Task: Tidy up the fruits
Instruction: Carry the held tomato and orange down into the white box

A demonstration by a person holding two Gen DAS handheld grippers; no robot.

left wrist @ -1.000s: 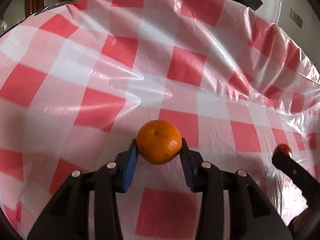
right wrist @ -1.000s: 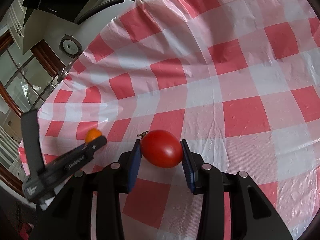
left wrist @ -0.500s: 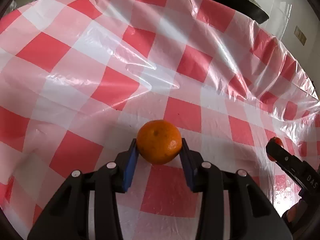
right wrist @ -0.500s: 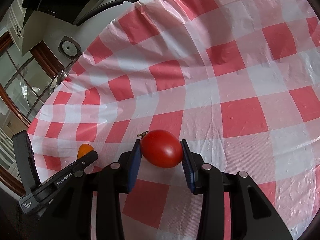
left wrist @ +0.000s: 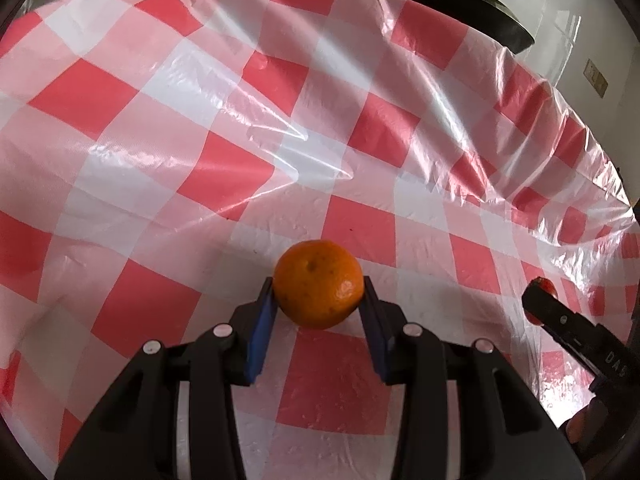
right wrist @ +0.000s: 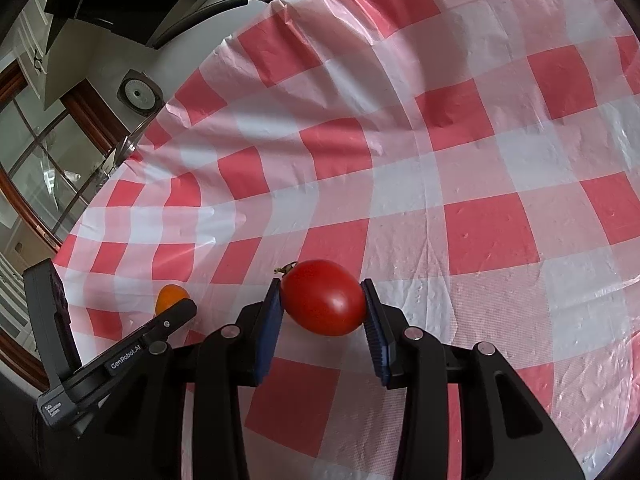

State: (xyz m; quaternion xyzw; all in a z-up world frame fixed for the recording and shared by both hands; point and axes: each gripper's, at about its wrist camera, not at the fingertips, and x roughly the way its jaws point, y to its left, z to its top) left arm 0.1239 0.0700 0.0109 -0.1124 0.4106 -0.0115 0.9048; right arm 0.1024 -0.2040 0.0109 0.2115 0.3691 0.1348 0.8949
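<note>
My left gripper (left wrist: 319, 308) is shut on an orange mandarin (left wrist: 319, 283) and holds it above the checked tablecloth (left wrist: 224, 168). My right gripper (right wrist: 322, 312) is shut on a red tomato (right wrist: 324, 297) with a dry stem, also above the cloth. In the left wrist view the right gripper (left wrist: 538, 300) shows at the right edge with a bit of the tomato (left wrist: 546, 286). In the right wrist view the left gripper (right wrist: 176, 312) shows at the lower left with the mandarin (right wrist: 170, 296) behind its finger.
A red and white checked plastic tablecloth (right wrist: 460, 160) covers the table, wrinkled toward the far edge (left wrist: 560, 120). A dark pan (left wrist: 468, 4) sits beyond the far edge. A window with a wooden frame (right wrist: 48, 168) lies off the table's left side.
My left gripper has tilted and moved over the table with the mandarin, showing more of the cloth below. The right gripper holds steady with the tomato. Both grips are unchanged.
</note>
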